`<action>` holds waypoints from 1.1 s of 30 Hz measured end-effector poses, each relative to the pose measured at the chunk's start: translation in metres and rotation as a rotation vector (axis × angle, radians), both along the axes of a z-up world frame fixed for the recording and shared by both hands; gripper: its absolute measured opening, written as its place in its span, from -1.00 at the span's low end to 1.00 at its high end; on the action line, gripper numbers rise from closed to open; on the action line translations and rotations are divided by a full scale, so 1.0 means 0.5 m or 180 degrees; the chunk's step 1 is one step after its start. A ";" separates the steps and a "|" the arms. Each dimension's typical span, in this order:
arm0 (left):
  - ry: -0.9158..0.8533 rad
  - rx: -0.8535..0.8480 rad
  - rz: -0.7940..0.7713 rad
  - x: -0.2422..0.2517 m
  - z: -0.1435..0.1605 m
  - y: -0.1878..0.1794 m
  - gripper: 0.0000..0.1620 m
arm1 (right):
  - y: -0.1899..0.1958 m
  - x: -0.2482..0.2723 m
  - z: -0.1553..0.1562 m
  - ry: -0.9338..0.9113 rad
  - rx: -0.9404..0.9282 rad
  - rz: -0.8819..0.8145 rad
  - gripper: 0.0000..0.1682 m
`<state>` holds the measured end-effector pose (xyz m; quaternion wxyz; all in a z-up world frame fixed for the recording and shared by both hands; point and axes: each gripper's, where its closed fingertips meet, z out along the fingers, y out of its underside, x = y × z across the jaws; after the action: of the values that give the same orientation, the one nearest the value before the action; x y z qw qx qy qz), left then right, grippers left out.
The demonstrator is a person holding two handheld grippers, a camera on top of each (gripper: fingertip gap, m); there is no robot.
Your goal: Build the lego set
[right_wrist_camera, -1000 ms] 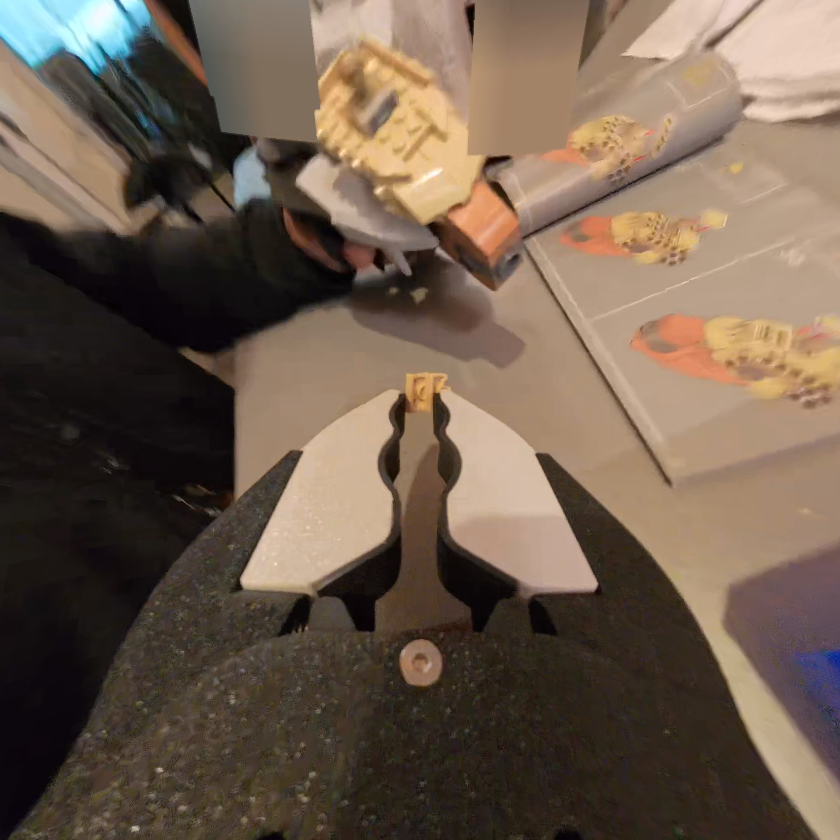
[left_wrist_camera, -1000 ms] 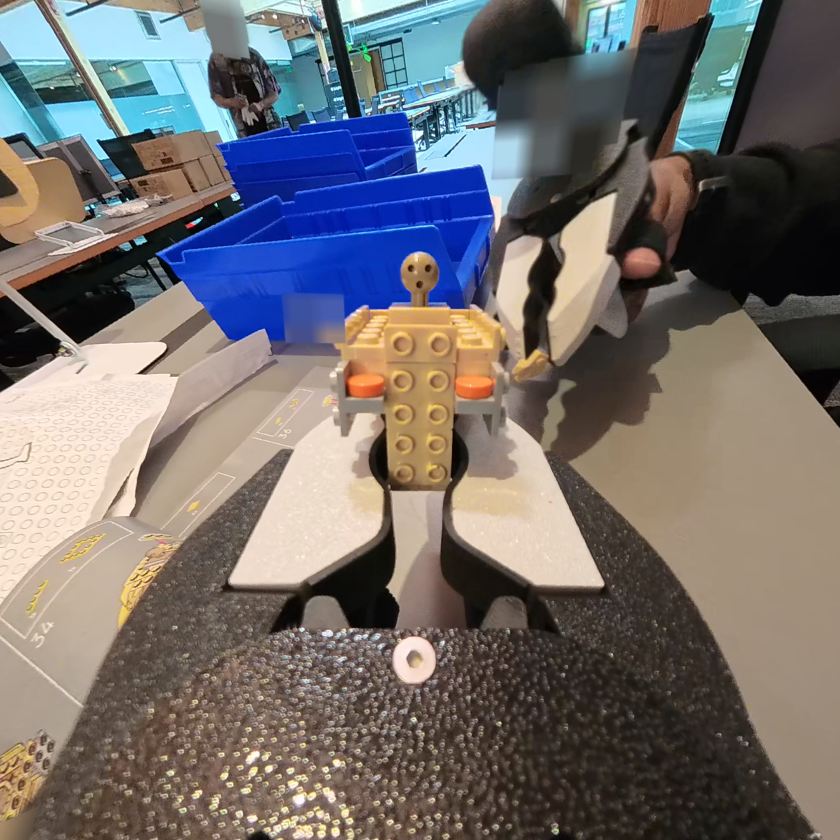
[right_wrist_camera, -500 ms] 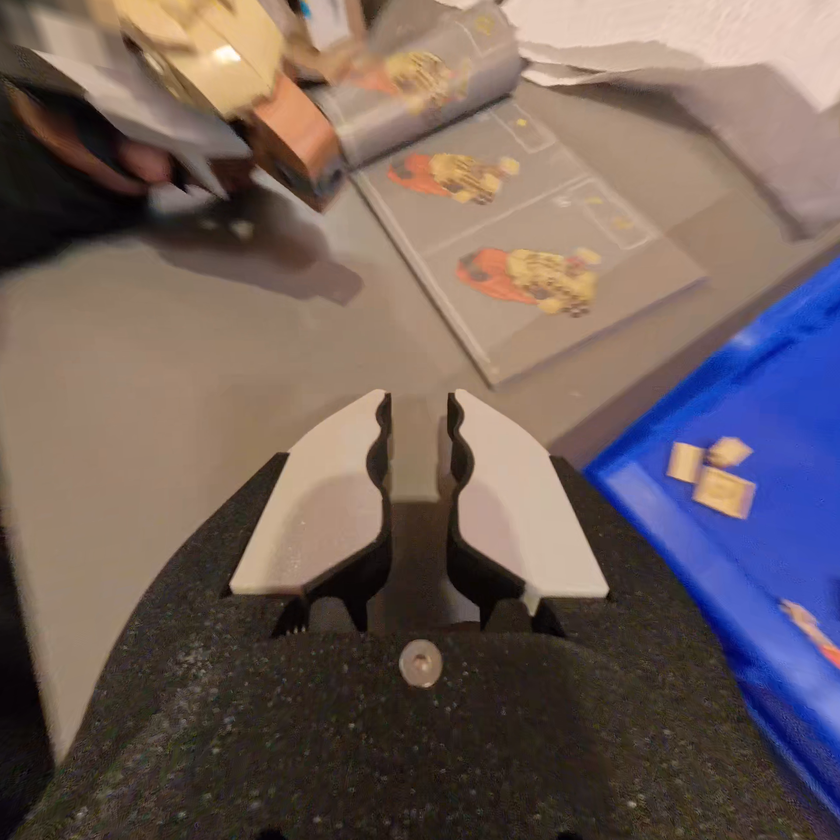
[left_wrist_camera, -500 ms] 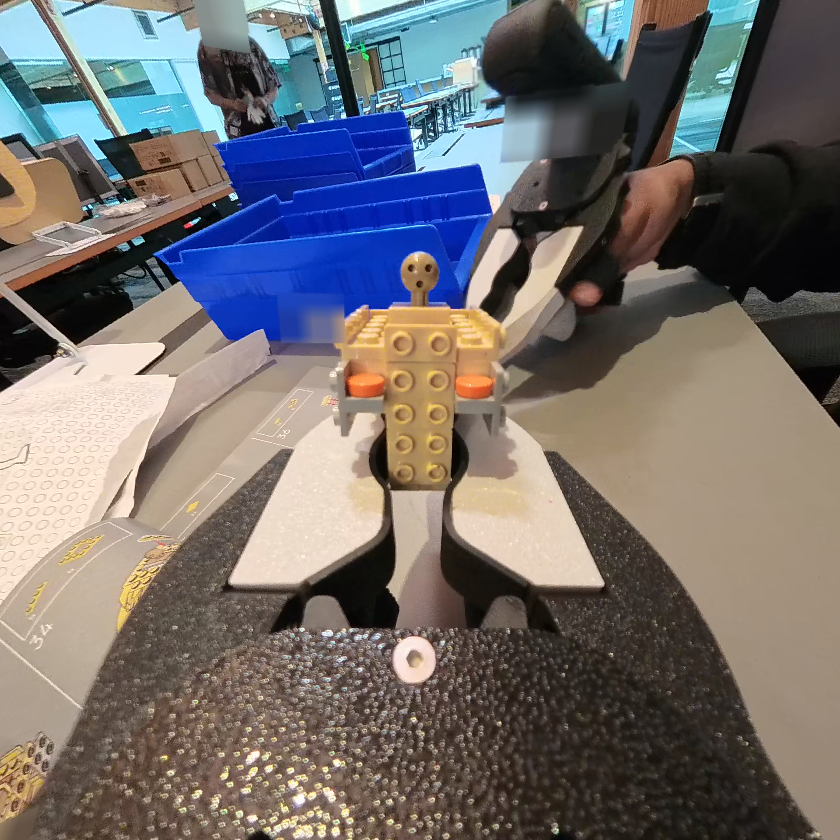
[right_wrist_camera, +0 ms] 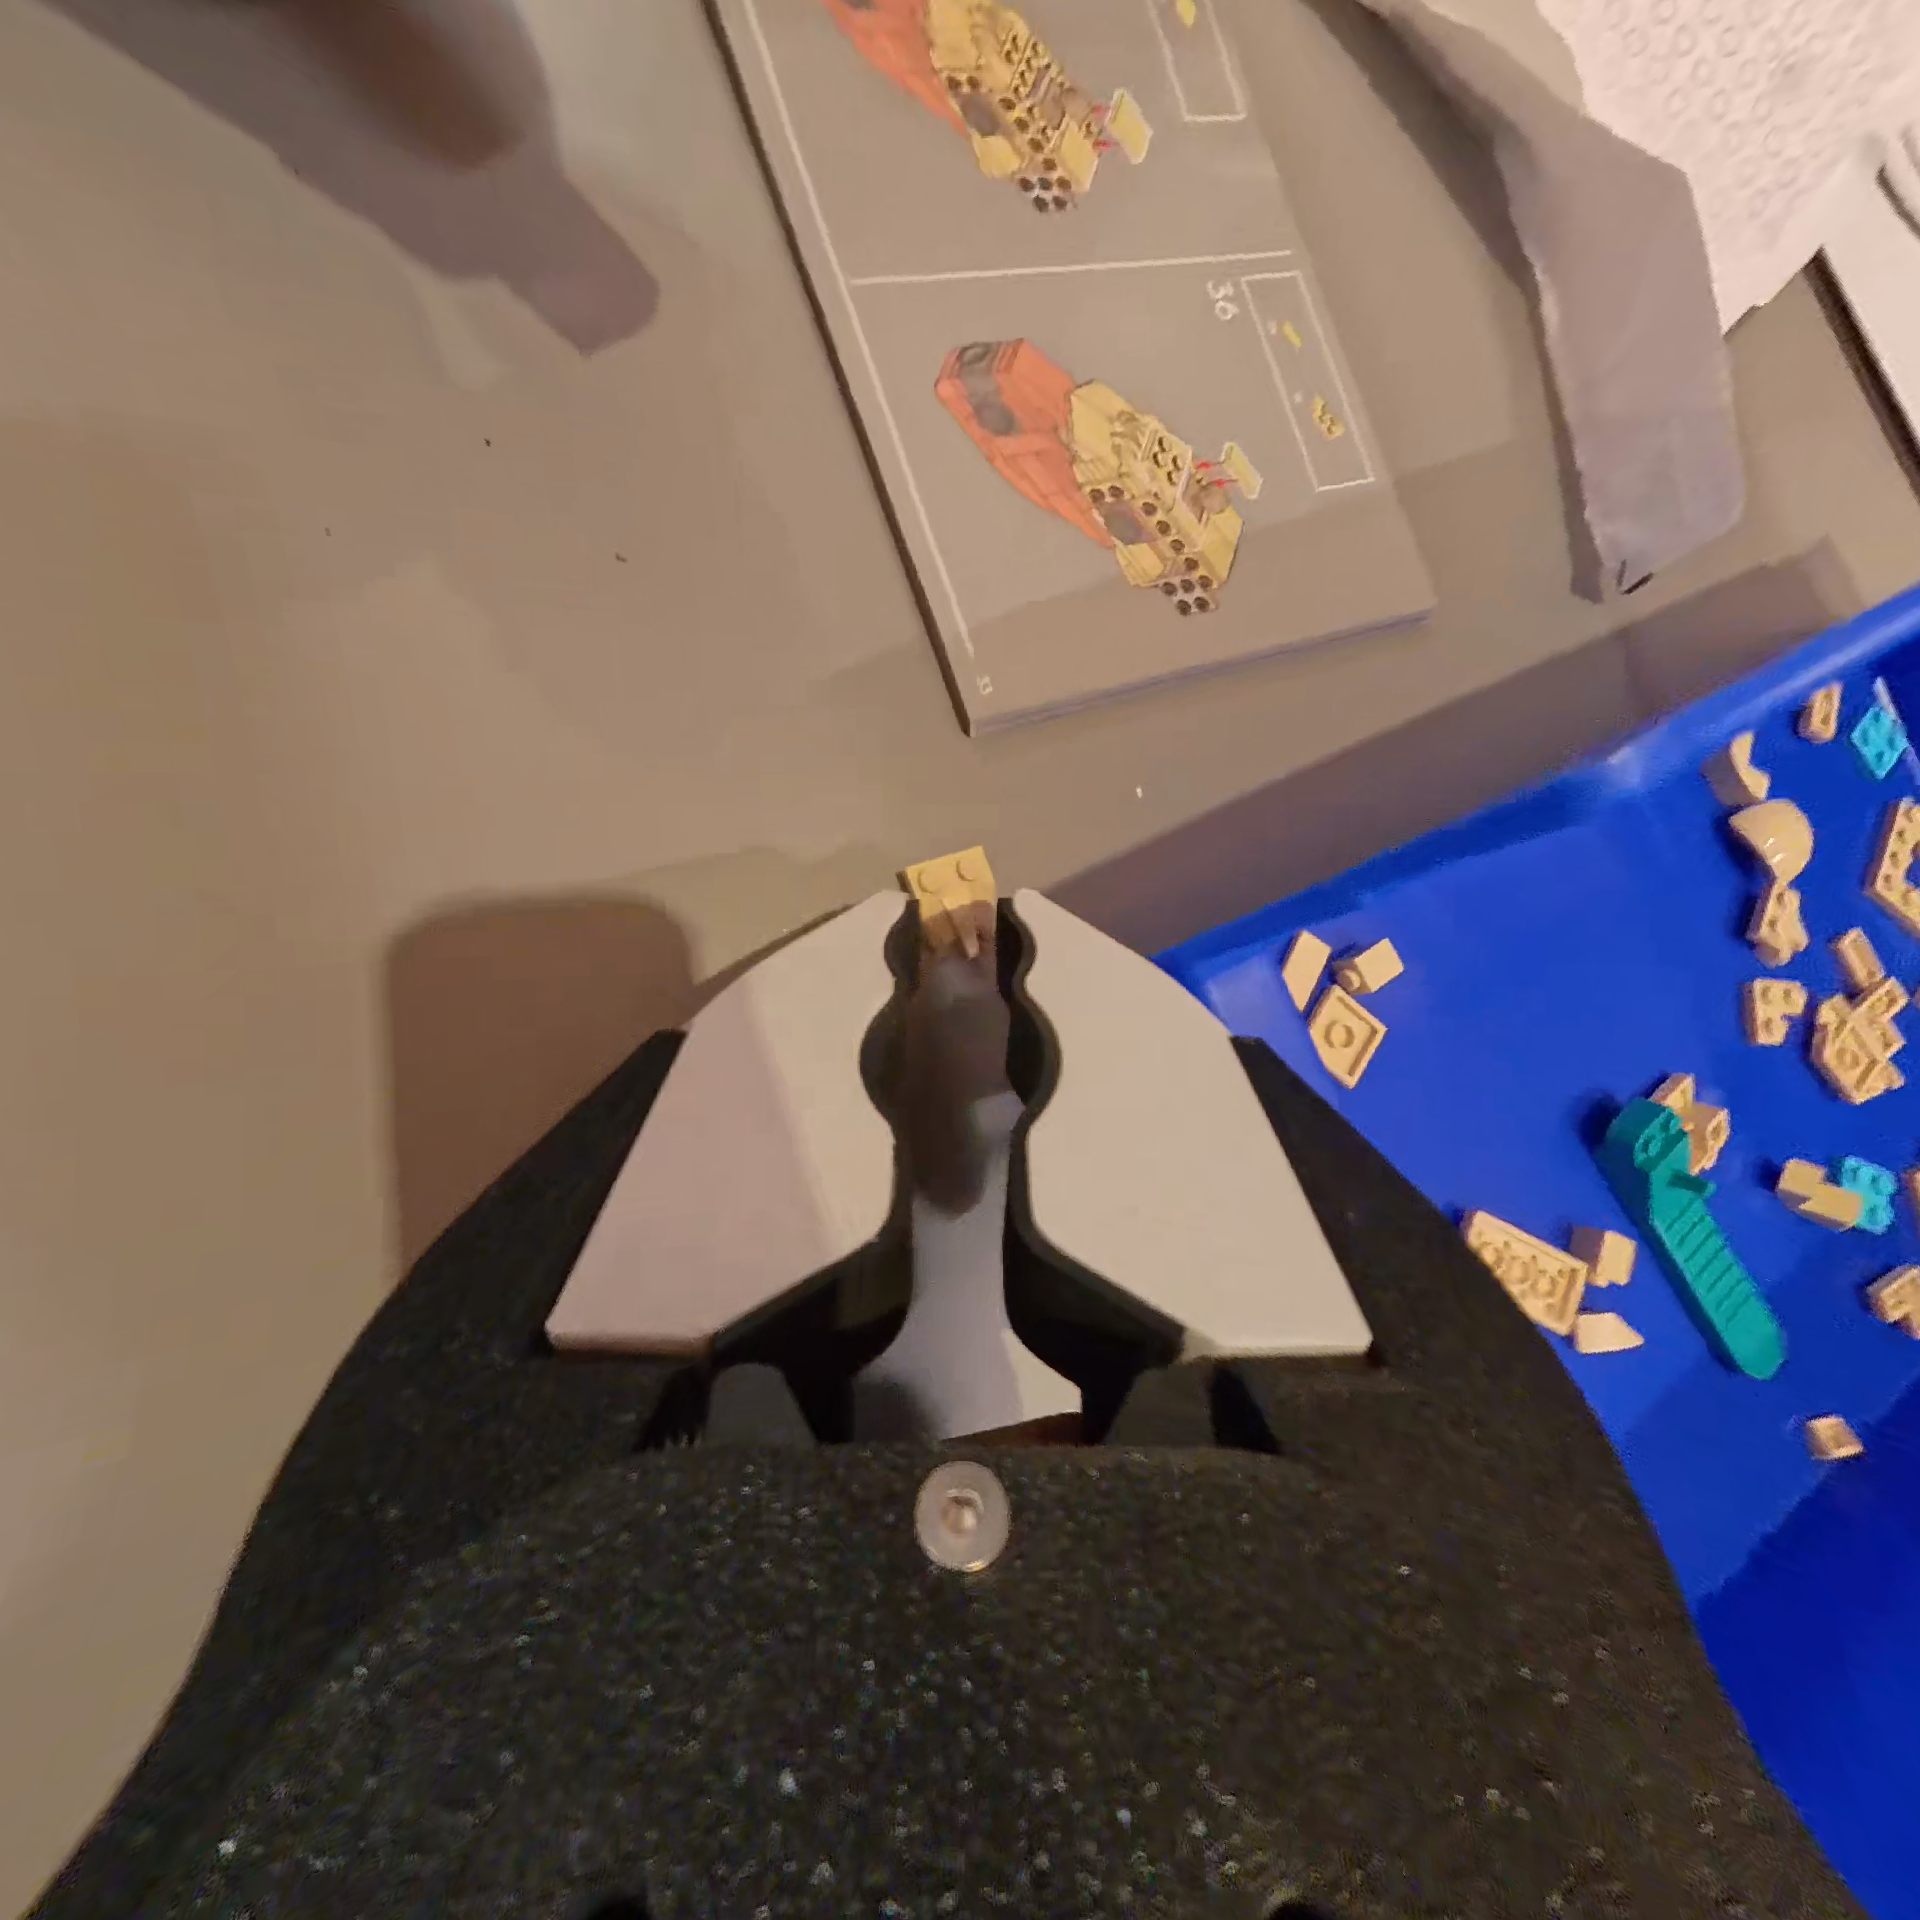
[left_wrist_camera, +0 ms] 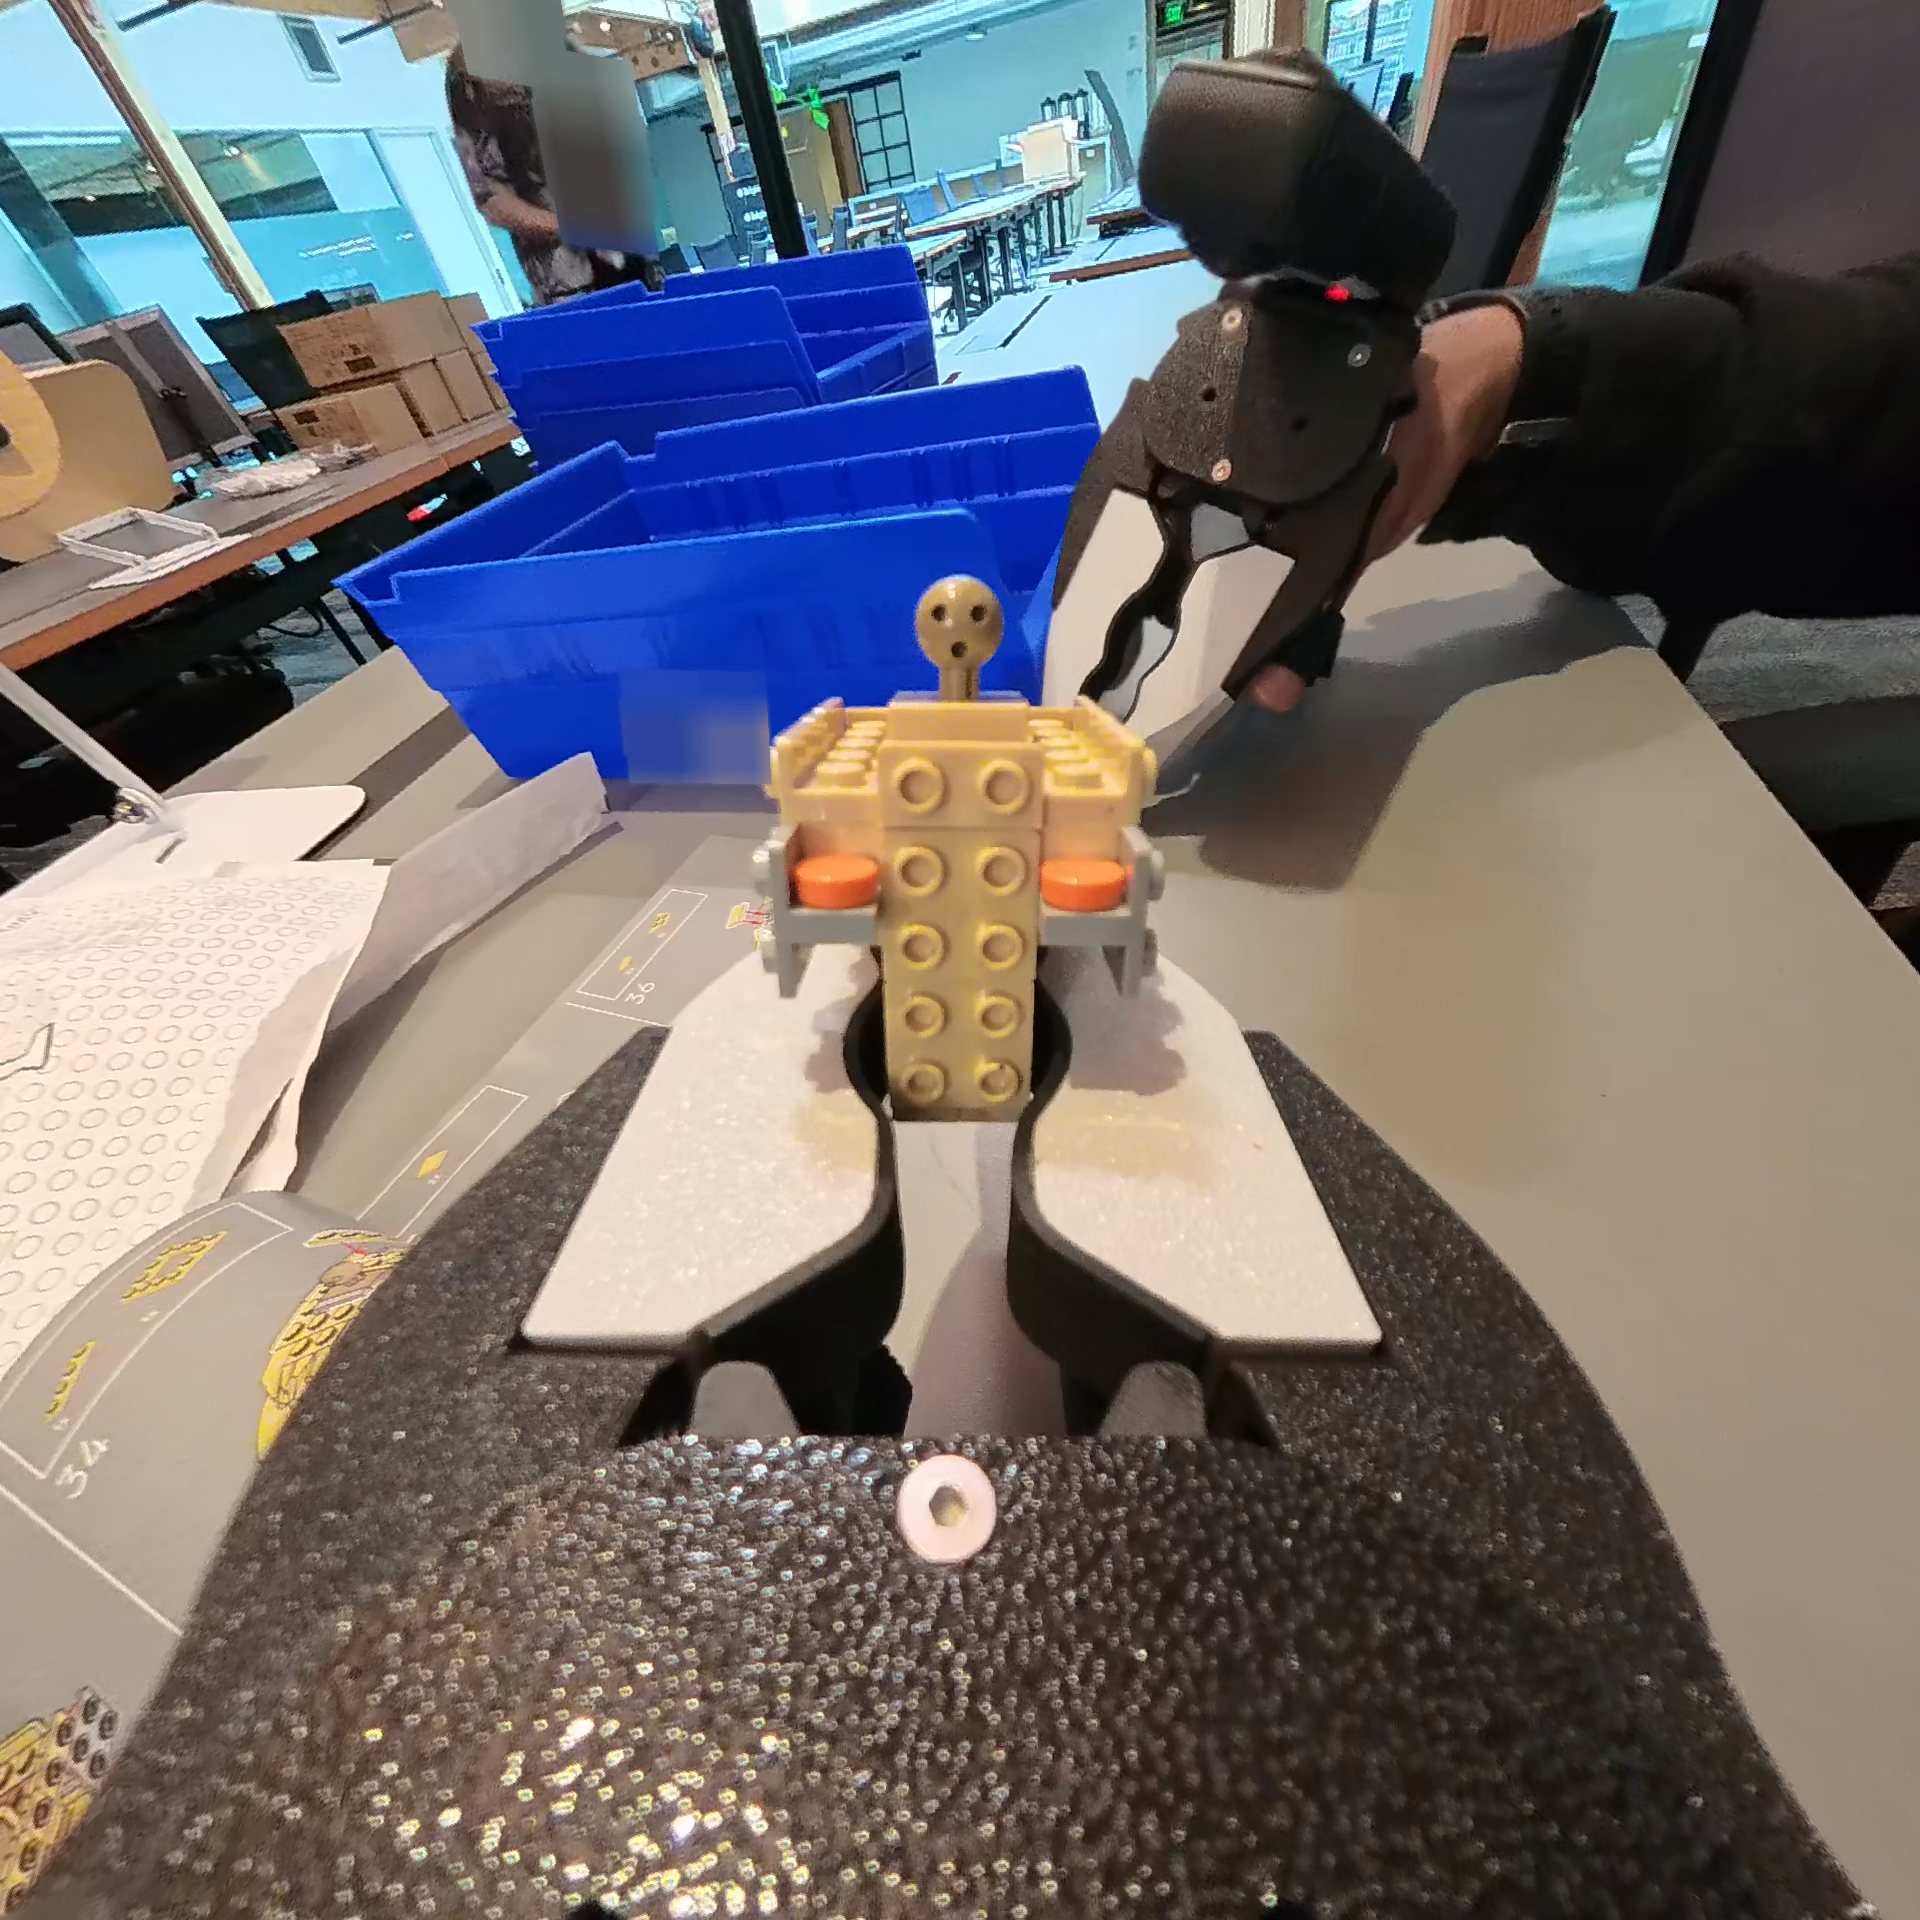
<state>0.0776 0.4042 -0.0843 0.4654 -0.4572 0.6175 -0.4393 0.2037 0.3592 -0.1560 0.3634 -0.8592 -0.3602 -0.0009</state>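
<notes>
Assembly partly built, parts outstanding.
Left gripper (left_wrist_camera: 961,1081) jaws clamp the tan model (left_wrist_camera: 958,894) above the counter (left_wrist_camera: 1507,1039); right gripper (right_wrist_camera: 951,920) jaws pinch a small tan piece (right_wrist_camera: 948,891), unattached; loose bricks (right_wrist_camera: 1340,1029) remain in the blue bin (right_wrist_camera: 1455,935) beyond.

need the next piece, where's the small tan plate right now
In the right wrist view, the small tan plate sits pinched at the tips of the right gripper, above the grey table, left of the blue bin.
</notes>
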 end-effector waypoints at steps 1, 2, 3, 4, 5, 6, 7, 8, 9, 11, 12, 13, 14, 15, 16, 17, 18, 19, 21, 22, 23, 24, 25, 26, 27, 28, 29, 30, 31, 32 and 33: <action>0.0000 -0.0001 -0.0001 0.000 0.000 0.000 -0.77 | 0.001 -0.002 0.003 -0.0106 0.0013 0.0085 -0.85; 0.0003 -0.0003 -0.0003 0.000 0.000 0.000 -0.77 | 0.001 -0.006 0.007 -0.0228 0.0023 0.0188 -0.86; 0.0002 0.0000 -0.0005 0.000 0.000 -0.001 -0.77 | 0.000 -0.011 0.011 -0.0345 0.0018 0.0291 -0.86; 0.0002 0.0004 -0.0007 0.000 0.000 -0.001 -0.77 | 0.000 -0.015 0.014 -0.0445 -0.0001 0.0374 -0.86; 0.0007 0.0005 -0.0011 0.001 -0.001 -0.001 -0.77 | 0.001 -0.017 0.015 -0.0526 -0.0044 0.0440 -0.86; 0.0011 0.0006 -0.0015 0.001 -0.001 -0.002 -0.77 | 0.001 -0.017 0.013 -0.0605 -0.0126 0.0485 -0.86; 0.0011 0.0012 -0.0017 0.001 -0.001 -0.002 -0.77 | 0.000 -0.012 0.007 -0.0702 -0.0233 0.0514 -0.86; 0.0013 0.0014 -0.0018 0.001 -0.001 -0.003 -0.77 | 0.002 -0.005 0.002 -0.0820 -0.0301 0.0532 -0.86; 0.0013 0.0014 -0.0020 0.001 -0.001 -0.003 -0.77 | 0.007 0.004 0.000 -0.0935 -0.0318 0.0529 -0.85; 0.0006 0.0010 -0.0021 0.001 0.000 -0.002 -0.77 | 0.015 0.014 -0.003 -0.1069 -0.0353 0.0529 -0.84; 0.0004 0.0003 -0.0022 0.001 0.000 -0.002 -0.77 | 0.016 0.013 -0.003 -0.1058 -0.0380 0.0565 -0.81; 0.0000 -0.0001 -0.0021 0.000 0.000 -0.002 -0.77 | 0.014 0.011 -0.002 -0.1018 -0.0423 0.0605 -0.80; -0.0001 -0.0004 -0.0022 0.000 0.000 -0.002 -0.77 | 0.013 0.009 -0.001 -0.0968 -0.0472 0.0635 -0.80; 0.0001 -0.0008 -0.0023 0.000 0.001 -0.002 -0.77 | 0.012 0.007 0.001 -0.0919 -0.0507 0.0658 -0.79; 0.0001 -0.0008 -0.0025 0.000 0.000 -0.002 -0.77 | 0.012 0.004 0.004 -0.0848 -0.0530 0.0680 -0.78; 0.0001 -0.0005 -0.0027 0.000 0.000 -0.002 -0.77 | 0.011 -0.001 0.007 -0.0754 -0.0573 0.0701 -0.77; 0.0006 -0.0005 -0.0029 0.001 0.000 -0.003 -0.77 | 0.010 -0.006 0.009 -0.0661 -0.0617 0.0716 -0.76; 0.0008 -0.0003 -0.0033 0.001 0.000 -0.003 -0.77 | 0.010 -0.009 0.010 -0.0585 -0.0663 0.0726 -0.75; 0.0014 0.0002 -0.0043 0.001 -0.001 -0.004 -0.77 | 0.007 -0.009 0.001 -0.0535 -0.0809 0.0743 -0.74; 0.0015 0.0002 -0.0047 0.001 -0.001 -0.004 -0.77 | 0.007 -0.007 -0.004 -0.0553 -0.0860 0.0751 -0.74; 0.0015 0.0003 -0.0053 0.000 -0.001 -0.005 -0.77 | 0.005 -0.006 -0.010 -0.0566 -0.0905 0.0768 -0.74; 0.0014 0.0001 -0.0059 0.000 -0.001 -0.005 -0.77 | 0.005 -0.005 -0.015 -0.0583 -0.0942 0.0776 -0.75; 0.0014 -0.0002 -0.0065 0.000 -0.001 -0.006 -0.77 | 0.005 -0.004 -0.019 -0.0608 -0.0962 0.0774 -0.76; 0.0011 -0.0005 -0.0069 0.000 -0.001 -0.006 -0.77 | 0.005 -0.004 -0.022 -0.0624 -0.0976 0.0780 -0.78; 0.0011 -0.0010 -0.0074 0.000 -0.001 -0.006 -0.77 | 0.006 -0.004 -0.023 -0.0618 -0.0971 0.0773 -0.80; 0.0011 -0.0014 -0.0079 0.000 -0.001 -0.006 -0.77 | 0.008 -0.004 -0.023 -0.0616 -0.0971 0.0764 -0.81; 0.0010 -0.0017 -0.0083 -0.001 0.000 -0.006 -0.77 | 0.008 -0.004 -0.023 -0.0611 -0.0979 0.0763 -0.81; 0.0009 -0.0020 -0.0090 -0.001 0.000 -0.007 -0.77 | 0.008 -0.004 -0.023 -0.0605 -0.0975 0.0767 -0.81; 0.0008 -0.0023 -0.0098 -0.001 0.000 -0.007 -0.77 | 0.009 -0.005 -0.023 -0.0590 -0.0963 0.0765 -0.82; 0.0005 -0.0027 -0.0107 -0.002 0.000 -0.008 -0.77 | 0.009 -0.009 -0.022 -0.0546 -0.0958 0.0773 -0.82; 0.0001 -0.0034 -0.0118 -0.002 0.001 -0.008 -0.77 | 0.009 -0.017 -0.018 -0.0475 -0.0935 0.0786 -0.82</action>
<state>0.0766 0.4000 -0.0840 0.4547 -0.4482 0.6236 -0.4511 0.1954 0.3640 -0.1652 0.2038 -0.8498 -0.4850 0.0325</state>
